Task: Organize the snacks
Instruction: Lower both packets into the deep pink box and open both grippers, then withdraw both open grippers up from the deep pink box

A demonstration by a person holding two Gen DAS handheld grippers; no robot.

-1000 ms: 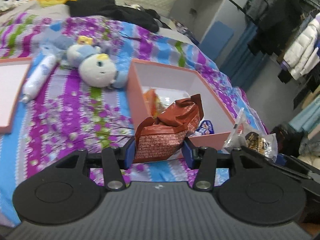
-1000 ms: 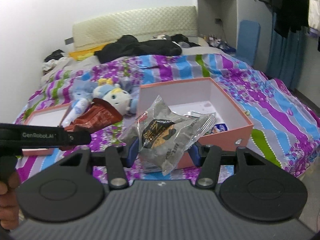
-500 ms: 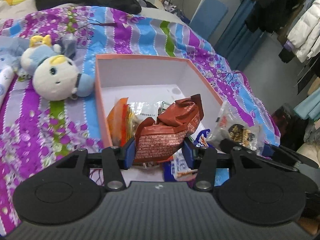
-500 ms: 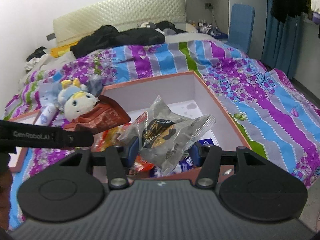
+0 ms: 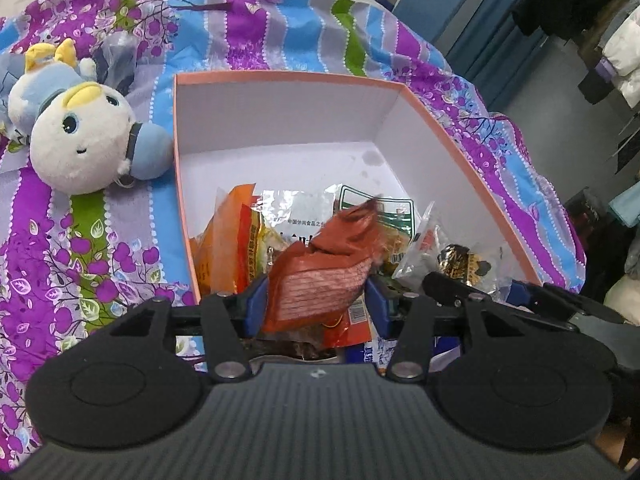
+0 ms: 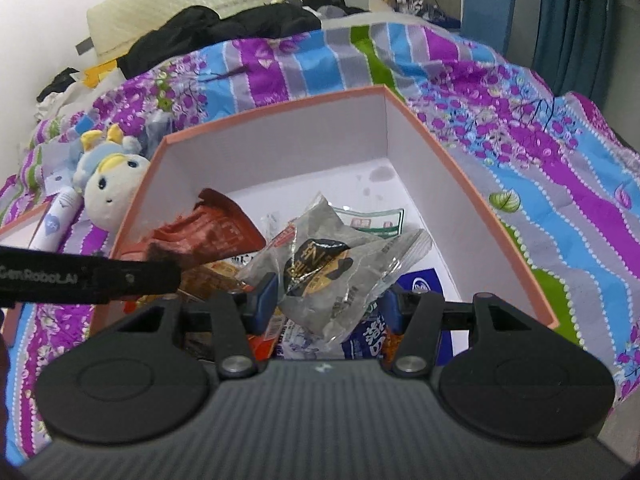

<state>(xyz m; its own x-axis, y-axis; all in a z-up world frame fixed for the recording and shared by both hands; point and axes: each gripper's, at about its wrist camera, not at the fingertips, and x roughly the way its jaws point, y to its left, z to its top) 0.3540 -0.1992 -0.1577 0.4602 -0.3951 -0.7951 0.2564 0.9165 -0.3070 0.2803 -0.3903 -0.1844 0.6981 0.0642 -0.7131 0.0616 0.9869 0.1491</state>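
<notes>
A red packet [image 5: 320, 276] is pinched between the left gripper's [image 5: 316, 304] pads, over the box [image 5: 460, 152]. A grey packet [image 6: 332, 276] is pinched by the right gripper [image 6: 330, 304], likewise over it.

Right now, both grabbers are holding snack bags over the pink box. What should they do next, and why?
Probably open the left gripper a little and let the red-brown bag drop. It already hangs inside the pink box, just above the orange packet and other snacks. The right gripper, holding the grey bag, could follow.
</notes>
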